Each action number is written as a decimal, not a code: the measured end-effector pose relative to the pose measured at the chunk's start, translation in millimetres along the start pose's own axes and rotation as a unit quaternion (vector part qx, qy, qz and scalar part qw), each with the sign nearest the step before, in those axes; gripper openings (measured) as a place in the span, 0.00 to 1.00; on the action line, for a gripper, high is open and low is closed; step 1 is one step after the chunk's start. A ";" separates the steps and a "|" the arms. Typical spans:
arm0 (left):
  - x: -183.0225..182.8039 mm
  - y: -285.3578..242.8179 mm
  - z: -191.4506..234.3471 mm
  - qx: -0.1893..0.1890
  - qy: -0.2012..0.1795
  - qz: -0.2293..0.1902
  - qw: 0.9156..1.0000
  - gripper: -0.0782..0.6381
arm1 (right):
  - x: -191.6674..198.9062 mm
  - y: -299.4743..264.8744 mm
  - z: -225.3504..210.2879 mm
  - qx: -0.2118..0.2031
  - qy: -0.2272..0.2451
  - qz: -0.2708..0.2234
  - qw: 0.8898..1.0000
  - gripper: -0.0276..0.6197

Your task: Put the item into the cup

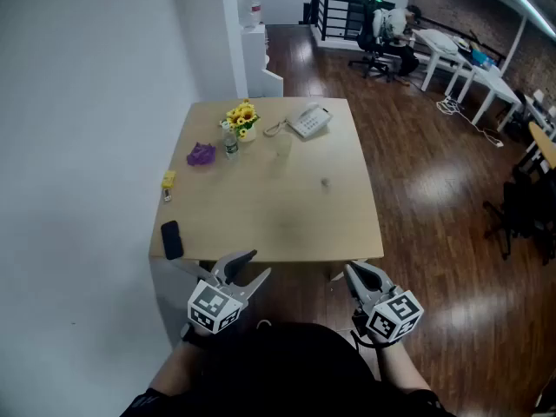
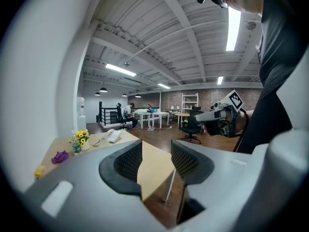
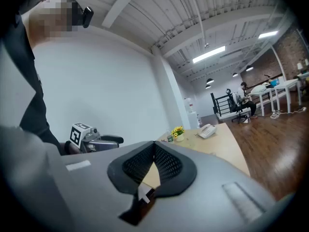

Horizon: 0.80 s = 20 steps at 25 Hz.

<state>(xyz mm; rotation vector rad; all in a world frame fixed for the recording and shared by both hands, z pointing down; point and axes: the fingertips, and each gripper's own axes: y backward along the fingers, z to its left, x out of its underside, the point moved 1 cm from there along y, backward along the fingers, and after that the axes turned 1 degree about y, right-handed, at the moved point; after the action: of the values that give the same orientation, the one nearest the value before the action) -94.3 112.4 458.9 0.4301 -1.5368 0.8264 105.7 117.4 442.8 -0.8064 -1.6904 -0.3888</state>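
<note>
I stand at the near edge of a square wooden surface [image 1: 287, 224], one pair of tongs in each hand, both held low and short of it. My left tongs [image 1: 258, 264] gape wide with nothing between them. My right tongs [image 1: 354, 270] are pressed together at the tips and also empty.

The item [image 1: 325, 182] is, I think, the small grey speck lying alone right of centre. It is too small to identify. The cup [image 1: 282, 148] looks like a clear tumbler standing farther back, near the phone [image 1: 309, 120] and well apart from the item.

To do this well, I judge the open left tongs should reach forward and come down squarely over the item. They should close gently, since it is tiny. Then lift clear before carrying it back over the cup's rim.

Counted on the surface:
- one item
- one cup
- one phone
- one bunch of yellow flowers [image 1: 242, 116]
- one small bottle [image 1: 230, 146]
- one purple thing [image 1: 201, 155]
- one yellow thing [image 1: 168, 179]
- one black slab [image 1: 171, 239] at the near left edge
</note>
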 end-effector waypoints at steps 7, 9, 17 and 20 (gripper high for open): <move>-4.5 -20.6 -9.0 -0.008 -0.021 0.009 1.000 0.36 | 5.5 21.8 -18.1 0.002 0.010 0.003 1.000 0.05; -5.5 -27.4 -11.2 -0.010 -0.035 0.014 0.999 0.36 | 9.8 27.6 -24.5 0.003 0.009 0.001 1.000 0.05; -15.3 -62.7 -4.0 -0.019 -0.052 0.026 0.998 0.36 | 20.5 32.2 -46.1 0.007 0.018 0.010 1.000 0.05; -14.1 -83.1 6.4 -0.019 -0.060 0.036 0.997 0.36 | 17.3 27.6 -50.4 0.010 0.029 0.008 1.000 0.06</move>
<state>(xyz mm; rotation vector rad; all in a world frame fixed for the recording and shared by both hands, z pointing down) -38.4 49.3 466.1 0.4046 -1.6852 0.8392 159.2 110.1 468.9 -0.7869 -1.6310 -0.3810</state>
